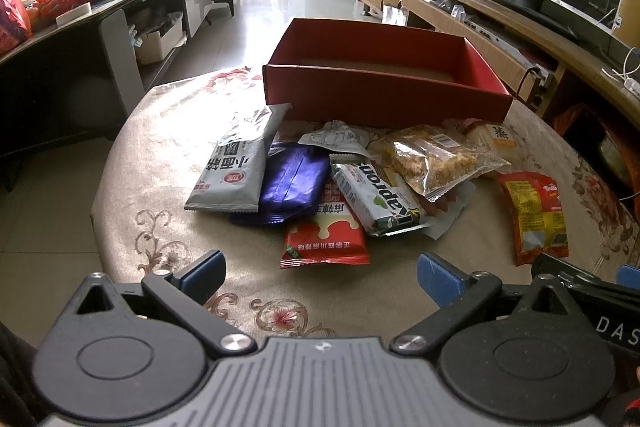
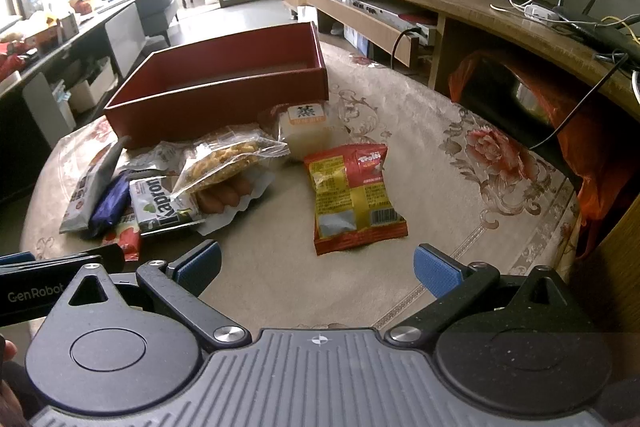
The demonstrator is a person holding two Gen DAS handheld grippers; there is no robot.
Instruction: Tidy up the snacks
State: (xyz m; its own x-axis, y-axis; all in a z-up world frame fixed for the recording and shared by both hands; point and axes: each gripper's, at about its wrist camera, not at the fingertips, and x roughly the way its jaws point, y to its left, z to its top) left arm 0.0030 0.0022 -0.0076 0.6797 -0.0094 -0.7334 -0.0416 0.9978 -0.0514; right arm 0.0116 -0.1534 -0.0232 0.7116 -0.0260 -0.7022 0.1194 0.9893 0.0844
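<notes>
Floral tablecloth [image 1: 168, 131], red box [image 1: 384, 99] (nothing inside), snack packets [image 1: 320, 179] beside it

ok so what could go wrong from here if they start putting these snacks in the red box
1. The snacks overlap: the clear bag of crunchy pieces lies on the Kapron pack, so lifting a lower one may drag others.
2. The red Trolli bag lies flat on the tablecloth; the open right gripper could pinch cloth too.
3. The red box looks light, so a nudge might slide it.
</notes>
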